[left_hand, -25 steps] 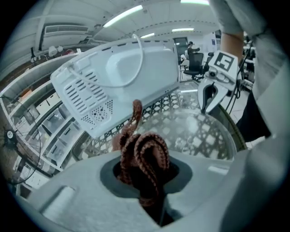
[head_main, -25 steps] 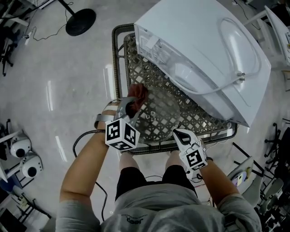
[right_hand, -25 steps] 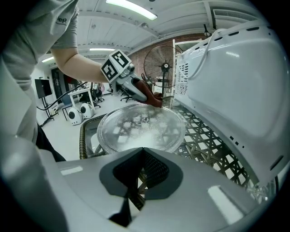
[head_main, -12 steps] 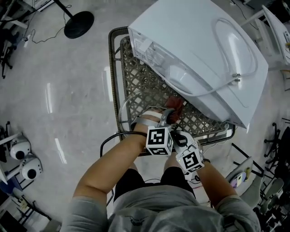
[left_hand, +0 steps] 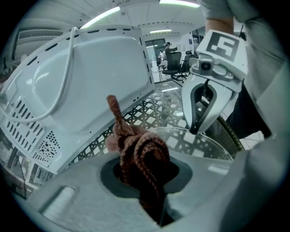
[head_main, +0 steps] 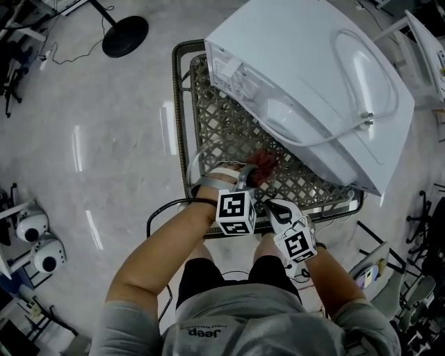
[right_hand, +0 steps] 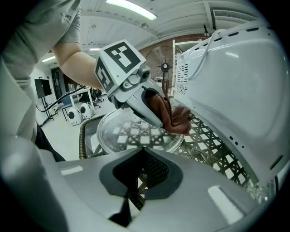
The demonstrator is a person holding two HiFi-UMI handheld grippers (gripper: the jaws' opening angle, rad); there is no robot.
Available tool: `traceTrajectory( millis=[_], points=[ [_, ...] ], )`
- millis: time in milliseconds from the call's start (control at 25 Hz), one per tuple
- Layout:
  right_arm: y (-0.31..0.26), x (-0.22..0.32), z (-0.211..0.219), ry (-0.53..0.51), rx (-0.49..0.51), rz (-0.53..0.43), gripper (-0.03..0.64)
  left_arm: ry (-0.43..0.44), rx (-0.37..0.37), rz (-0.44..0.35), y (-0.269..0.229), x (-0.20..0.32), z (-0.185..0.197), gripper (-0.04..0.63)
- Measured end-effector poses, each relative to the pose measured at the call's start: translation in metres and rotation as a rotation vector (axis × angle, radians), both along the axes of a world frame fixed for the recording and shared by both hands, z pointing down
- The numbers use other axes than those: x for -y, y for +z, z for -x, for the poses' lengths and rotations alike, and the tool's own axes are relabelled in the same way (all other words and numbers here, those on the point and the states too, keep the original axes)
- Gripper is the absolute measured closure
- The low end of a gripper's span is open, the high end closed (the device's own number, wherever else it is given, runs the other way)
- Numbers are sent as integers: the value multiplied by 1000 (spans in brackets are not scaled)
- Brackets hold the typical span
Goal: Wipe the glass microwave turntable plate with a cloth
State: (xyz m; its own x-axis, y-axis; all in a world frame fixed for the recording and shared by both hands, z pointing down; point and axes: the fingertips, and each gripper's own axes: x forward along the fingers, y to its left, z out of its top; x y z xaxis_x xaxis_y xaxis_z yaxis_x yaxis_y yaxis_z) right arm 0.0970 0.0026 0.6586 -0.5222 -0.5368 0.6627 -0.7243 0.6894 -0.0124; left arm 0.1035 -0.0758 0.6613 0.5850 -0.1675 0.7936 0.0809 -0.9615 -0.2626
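Sitting on the woven lattice tabletop (head_main: 215, 118), right up against the white microwave (head_main: 313, 76), is the glass turntable plate (right_hand: 129, 136); the left gripper (head_main: 249, 178) has its jaws clamped tight on a bunched reddish-brown cloth (head_main: 264, 165), which rests on the plate's edge nearest the microwave; the right gripper (head_main: 271, 206) pinches the plate's rim on the side away from the microwave. Room-wise it's a shiny grey floor (head_main: 90, 125); a black round stand base (head_main: 125, 35) sits well off from the microwave's vented end; strip lights (right_hand: 131, 9) run overhead.
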Motion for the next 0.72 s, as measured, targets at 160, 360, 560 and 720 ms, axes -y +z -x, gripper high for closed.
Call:
traceTrajectory(
  millis=[160,360,560,720],
  points=[
    [1,0,0,0,-1,0,607,-26,33,0,0,8,40,528],
    [1,0,0,1,-6,-1,607,-89,82,4,-3,16,103,528],
    [1,-1,0,4,-1,-1,607,-160,123,22,-5,18,152,528],
    [0,0,-1,3,-3,-3,607,-191,132,24,-8,19,169,528]
  ],
)
